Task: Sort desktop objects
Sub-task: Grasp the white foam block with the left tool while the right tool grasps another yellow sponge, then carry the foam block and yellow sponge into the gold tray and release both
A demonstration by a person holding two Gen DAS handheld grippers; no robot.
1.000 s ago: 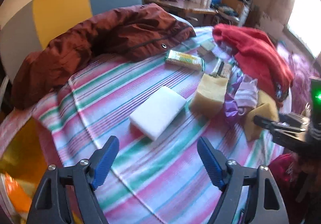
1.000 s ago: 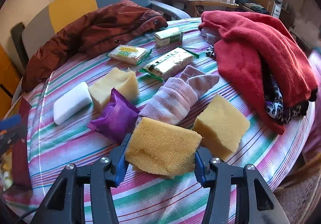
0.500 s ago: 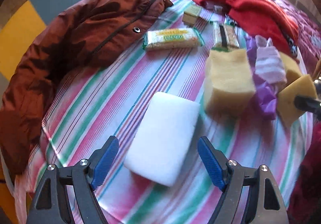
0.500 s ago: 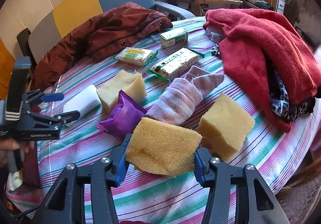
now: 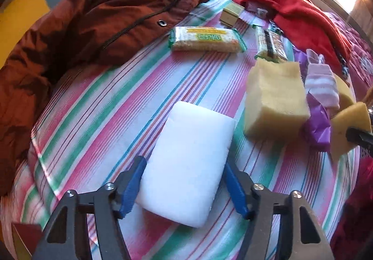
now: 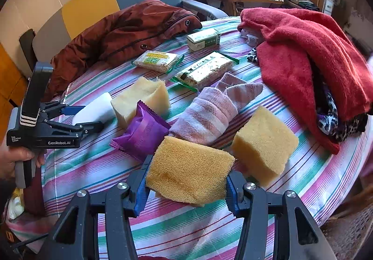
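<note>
From the left wrist, the left gripper [image 5: 184, 186] straddles the near end of the white sponge [image 5: 188, 162], which lies flat on the striped tablecloth [image 5: 98, 124]. Its jaws are closing on the block, the blue pads at its edges; whether they press yet I can't quite tell.

From the right wrist, the right gripper [image 6: 187, 186] is clamped at a middling width on a yellow sponge [image 6: 190, 175], held clear of the cloth, probably so both sponges go off together. Two more yellow sponges, a purple packet [image 6: 142, 133] and a rolled pink cloth [image 6: 209, 111] await sorting.
</note>
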